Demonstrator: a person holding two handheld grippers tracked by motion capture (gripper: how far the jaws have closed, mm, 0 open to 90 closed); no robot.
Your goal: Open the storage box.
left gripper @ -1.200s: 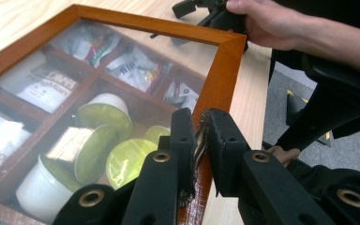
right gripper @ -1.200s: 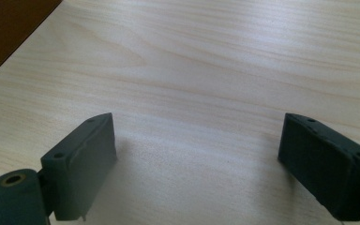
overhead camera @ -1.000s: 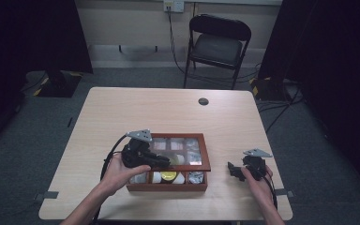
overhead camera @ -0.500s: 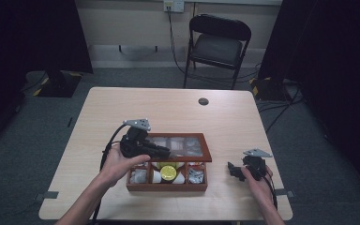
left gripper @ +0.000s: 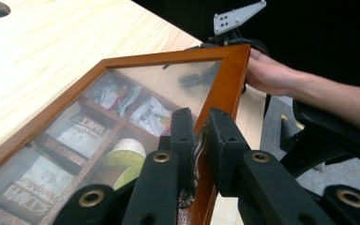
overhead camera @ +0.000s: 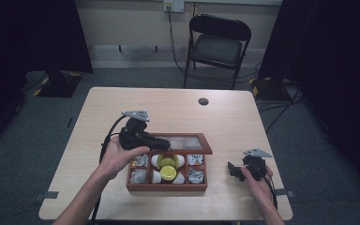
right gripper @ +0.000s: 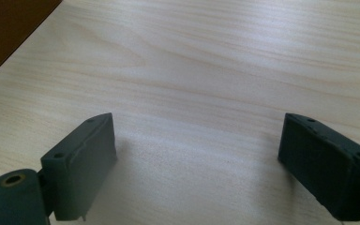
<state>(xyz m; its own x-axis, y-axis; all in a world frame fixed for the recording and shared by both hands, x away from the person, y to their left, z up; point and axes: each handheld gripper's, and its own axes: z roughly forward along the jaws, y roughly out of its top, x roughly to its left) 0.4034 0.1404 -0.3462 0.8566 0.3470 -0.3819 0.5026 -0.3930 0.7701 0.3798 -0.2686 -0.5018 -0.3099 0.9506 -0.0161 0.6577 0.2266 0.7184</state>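
At frame centre, the left gripper (overhead camera: 161, 144) pinches the small latch (left gripper: 196, 154) of the wooden box's (overhead camera: 166, 186) raised glass lid (overhead camera: 183, 143). Lower right, the right gripper (overhead camera: 232, 169) rests wide open and empty on the tabletop (overhead camera: 234, 122). A chair (overhead camera: 218, 40) stands beyond.

1. A pale wood table (overhead camera: 122, 108) stands on grey carpet (overhead camera: 56, 140).
2. A black folding chair (overhead camera: 219, 42) sits beyond the table's far edge, facing it.
3. Behind the chair is a light wall (overhead camera: 131, 21) with a socket (overhead camera: 174, 4); cables (overhead camera: 171, 42) hang from it to the floor.
4. Black curtains (overhead camera: 28, 33) close off both sides.
5. The light is dim.
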